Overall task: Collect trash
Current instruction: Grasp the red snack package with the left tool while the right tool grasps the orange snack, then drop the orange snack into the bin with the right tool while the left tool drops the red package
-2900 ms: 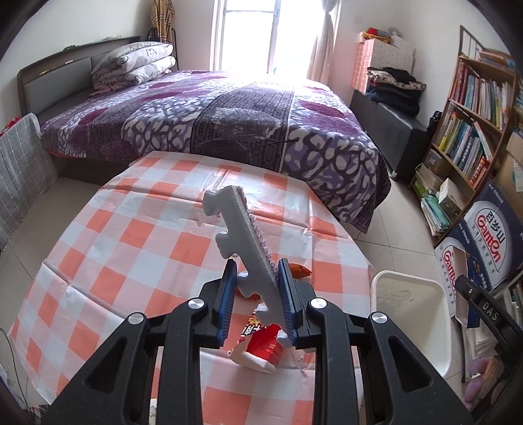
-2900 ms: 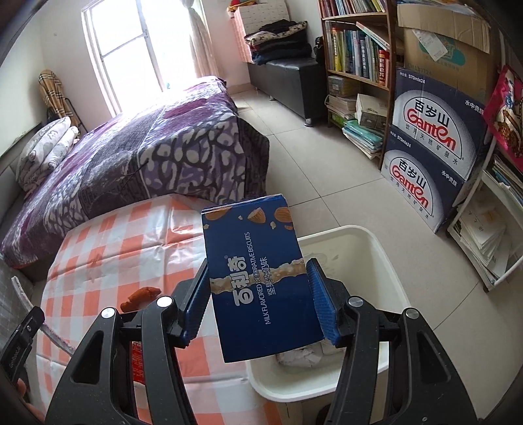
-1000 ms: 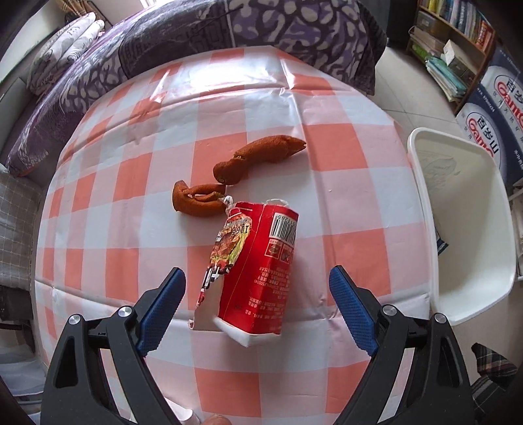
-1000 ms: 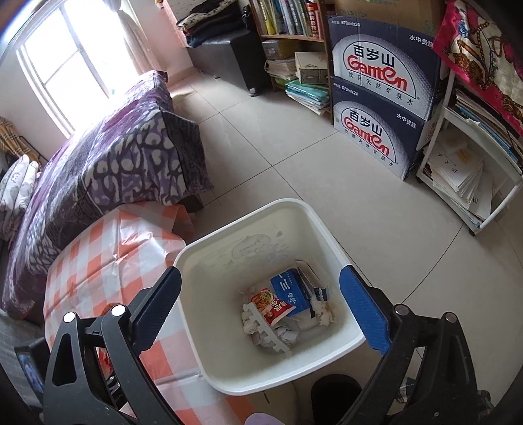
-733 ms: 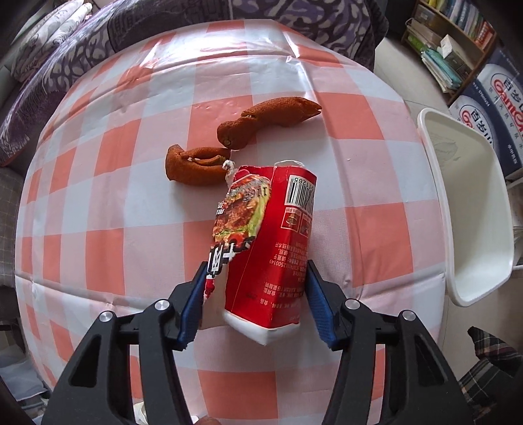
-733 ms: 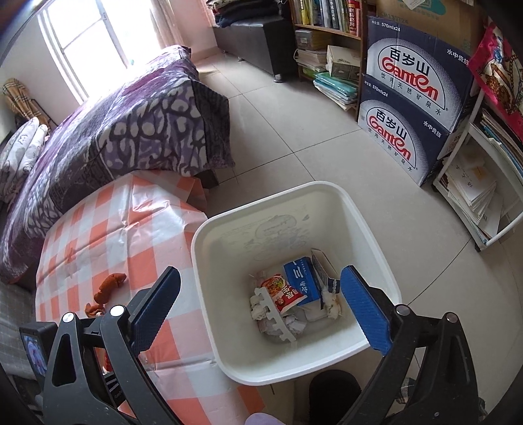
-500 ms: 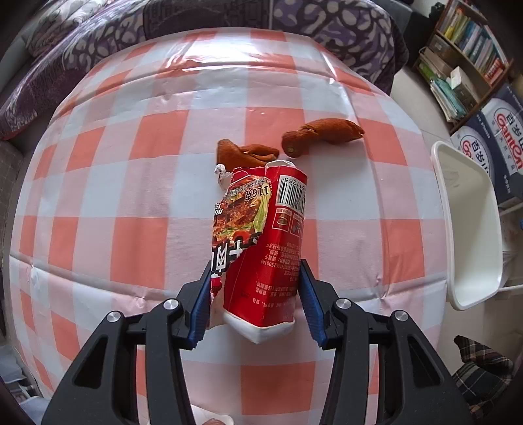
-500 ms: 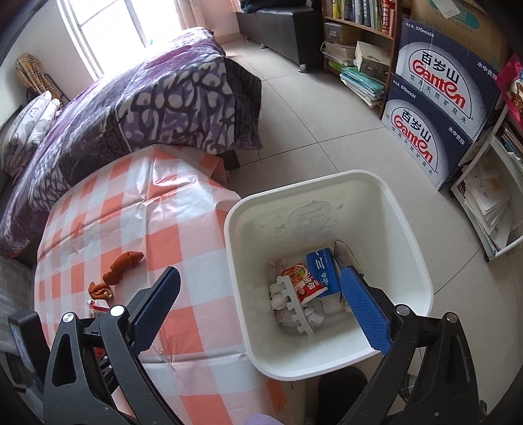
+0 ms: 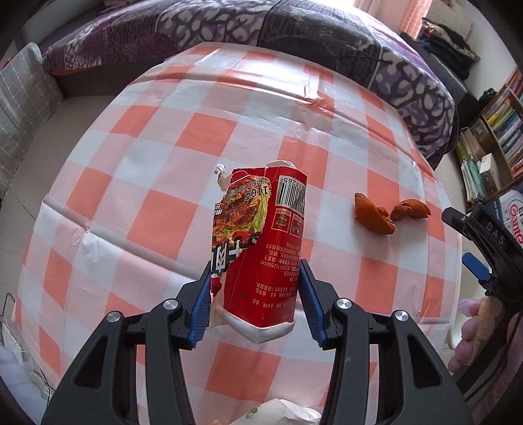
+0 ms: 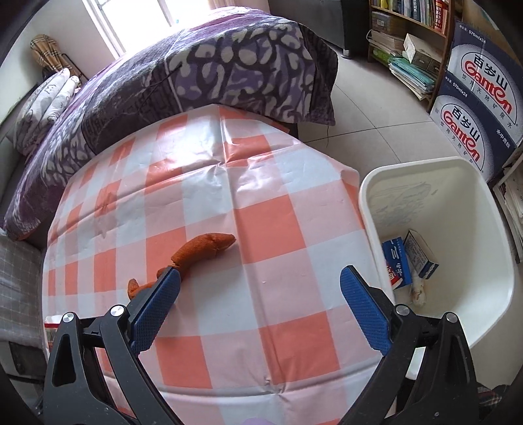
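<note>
Torn red cardboard snack carton with barcode and white inner lining [image 9: 261, 242] clamped between blue pads of left gripper [image 9: 255, 291], jaws just closed onto its lower sides, carton upright and lifted clear above red-and-white checked plastic tablecloth [image 9: 137, 170]. Two curled pieces of orange peel [image 9: 372, 214] lying on cloth to right of carton in left wrist view, close together, apart from carton. Same peel in right wrist view as long orange strip [image 10: 202, 248], one end running behind left pad of right gripper [image 10: 258, 294]. Right gripper jaws spread wide, nothing between them, hanging over cloth near table's edge. White plastic bin [image 10: 483, 209] on floor just beside table's right edge; inside it blue-and-white flattened carton [image 10: 397, 261] and other scraps. Purple patterned bed quilt [image 10: 228, 65] beyond table's far edge. Stacked blue-and-white water cartons [image 10: 480, 85] behind bin, bookshelf with books [image 10: 412, 13] beside them. Person's fingers [image 9: 467, 333] on right gripper's handle at right edge of left wrist view. Crumpled white paper [image 9: 281, 413] at bottom edge below left gripper.
</note>
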A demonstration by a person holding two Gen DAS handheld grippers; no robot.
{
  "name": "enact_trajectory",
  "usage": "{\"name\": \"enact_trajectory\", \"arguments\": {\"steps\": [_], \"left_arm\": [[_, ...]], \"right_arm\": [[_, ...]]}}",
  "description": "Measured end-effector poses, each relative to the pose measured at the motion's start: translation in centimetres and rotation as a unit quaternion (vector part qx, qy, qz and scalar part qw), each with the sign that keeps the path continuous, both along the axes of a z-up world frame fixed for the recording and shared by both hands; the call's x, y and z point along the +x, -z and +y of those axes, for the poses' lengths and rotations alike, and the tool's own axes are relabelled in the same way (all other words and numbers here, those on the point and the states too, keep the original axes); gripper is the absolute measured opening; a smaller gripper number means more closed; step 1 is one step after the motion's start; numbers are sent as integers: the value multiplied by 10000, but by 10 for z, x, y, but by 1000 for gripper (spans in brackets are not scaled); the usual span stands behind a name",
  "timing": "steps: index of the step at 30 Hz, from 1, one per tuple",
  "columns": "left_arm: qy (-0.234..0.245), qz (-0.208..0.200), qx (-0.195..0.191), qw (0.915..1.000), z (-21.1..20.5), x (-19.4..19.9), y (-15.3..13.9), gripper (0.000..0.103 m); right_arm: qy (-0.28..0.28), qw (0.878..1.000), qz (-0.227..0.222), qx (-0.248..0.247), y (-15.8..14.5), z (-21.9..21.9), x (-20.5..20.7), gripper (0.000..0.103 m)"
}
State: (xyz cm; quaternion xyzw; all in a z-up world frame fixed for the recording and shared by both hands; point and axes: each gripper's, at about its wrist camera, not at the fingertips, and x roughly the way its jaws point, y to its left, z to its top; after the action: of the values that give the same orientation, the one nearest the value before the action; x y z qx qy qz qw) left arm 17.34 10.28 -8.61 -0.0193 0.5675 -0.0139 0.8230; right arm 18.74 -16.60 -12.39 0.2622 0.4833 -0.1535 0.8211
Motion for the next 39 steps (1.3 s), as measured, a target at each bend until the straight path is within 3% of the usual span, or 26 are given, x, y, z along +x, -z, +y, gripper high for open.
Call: {"name": "enact_trajectory", "arguments": {"steps": [6,13,20,22,24,27,39], "left_arm": [[-36,-63,13,10000,12,1,-2,49],[-198,-28,-44,9998,31,3,0,49],[-289,-23,-26,9996,38,2,2,49],[-335,-65,5,9994,39,2,1,49],[-395,-135,50,9991,41,2,0,49],[-515,-268,124,9982,44,3,-5,49],[-1019,-1094,80,9887,56,-2,-41,49]], "right_arm": [[394,9991,-11,139,18,17,25,92],[217,9994,94,-237,31,31,40,89],[-207,9953,142,-938,31,44,45,59],[-258,9954,102,-917,29,42,43,56],[-375,9968,-49,-707,24,40,41,36],[-643,9968,-159,-443,13,43,38,19],[-1320,9828,-1135,-615,-49,67,6,15]]}}
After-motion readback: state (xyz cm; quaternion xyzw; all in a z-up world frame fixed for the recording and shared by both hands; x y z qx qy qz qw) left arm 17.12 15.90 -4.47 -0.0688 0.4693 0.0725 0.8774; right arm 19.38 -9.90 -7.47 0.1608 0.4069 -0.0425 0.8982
